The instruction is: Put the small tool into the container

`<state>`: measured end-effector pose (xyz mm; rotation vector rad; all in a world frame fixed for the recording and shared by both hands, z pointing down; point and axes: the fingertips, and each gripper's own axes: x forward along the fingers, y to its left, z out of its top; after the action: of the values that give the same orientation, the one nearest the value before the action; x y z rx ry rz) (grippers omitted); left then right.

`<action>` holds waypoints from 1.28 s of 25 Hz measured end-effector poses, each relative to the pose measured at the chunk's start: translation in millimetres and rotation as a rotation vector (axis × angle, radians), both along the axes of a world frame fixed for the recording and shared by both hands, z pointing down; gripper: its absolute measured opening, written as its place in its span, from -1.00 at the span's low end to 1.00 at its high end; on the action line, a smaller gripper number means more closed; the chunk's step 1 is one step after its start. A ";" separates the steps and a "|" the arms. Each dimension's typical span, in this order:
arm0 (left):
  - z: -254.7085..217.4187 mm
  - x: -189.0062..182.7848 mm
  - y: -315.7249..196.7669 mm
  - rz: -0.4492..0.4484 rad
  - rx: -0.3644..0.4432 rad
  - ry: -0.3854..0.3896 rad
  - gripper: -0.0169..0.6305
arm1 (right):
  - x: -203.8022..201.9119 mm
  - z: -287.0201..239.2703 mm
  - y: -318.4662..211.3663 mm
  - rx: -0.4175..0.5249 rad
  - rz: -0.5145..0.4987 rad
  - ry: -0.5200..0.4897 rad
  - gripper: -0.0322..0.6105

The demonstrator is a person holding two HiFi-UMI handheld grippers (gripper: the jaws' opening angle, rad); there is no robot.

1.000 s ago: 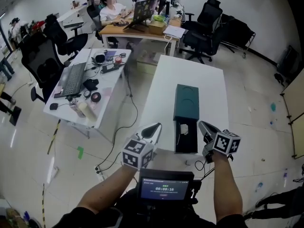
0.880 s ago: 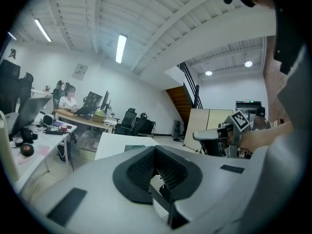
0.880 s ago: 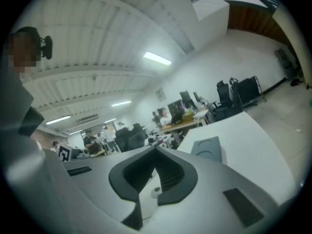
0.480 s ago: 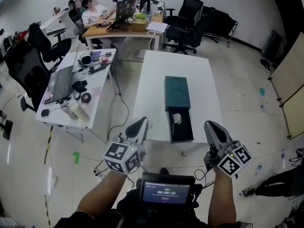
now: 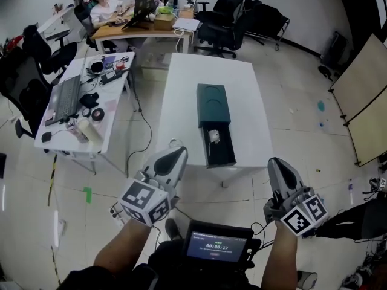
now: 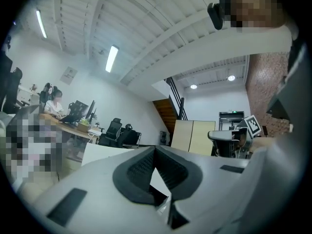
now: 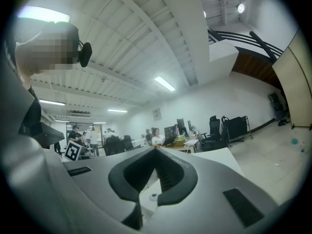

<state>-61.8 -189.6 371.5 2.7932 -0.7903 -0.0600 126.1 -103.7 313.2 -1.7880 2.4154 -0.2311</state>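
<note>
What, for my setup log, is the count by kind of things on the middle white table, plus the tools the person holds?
Dark green rectangular container: 1
Small white object in its open near end: 1
Hand-held gripper: 2, left and right
Total: 4

We stand on a pale tiled floor (image 5: 290,77) in an open office with white walls. A long white table (image 5: 254,95) runs ahead, and the white desk (image 5: 115,104) to its left carries a keyboard (image 5: 63,98). Beyond, people (image 5: 104,12) sit at a wooden desk (image 5: 121,32) near black office chairs (image 5: 227,8). Beige panels (image 5: 363,83) stand at the right. Tube lights (image 6: 111,58) hang under a white ribbed ceiling (image 6: 146,23).
</note>
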 end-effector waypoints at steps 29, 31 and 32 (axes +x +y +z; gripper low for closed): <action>-46.4 124.0 435.3 -0.261 0.086 -0.147 -0.92 | 112.5 -29.7 383.6 0.139 -0.363 0.015 -0.90; -48.5 99.1 451.4 -0.262 0.101 -0.136 -0.92 | 86.7 -27.8 397.6 0.134 -0.365 0.014 -0.90; -49.7 86.3 459.3 -0.262 0.101 -0.129 -0.92 | 74.8 -28.6 404.8 0.131 -0.361 0.008 -0.90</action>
<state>24.5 269.7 321.8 2.7907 -1.2132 0.0357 200.8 301.1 284.6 -1.2942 2.6754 -0.0960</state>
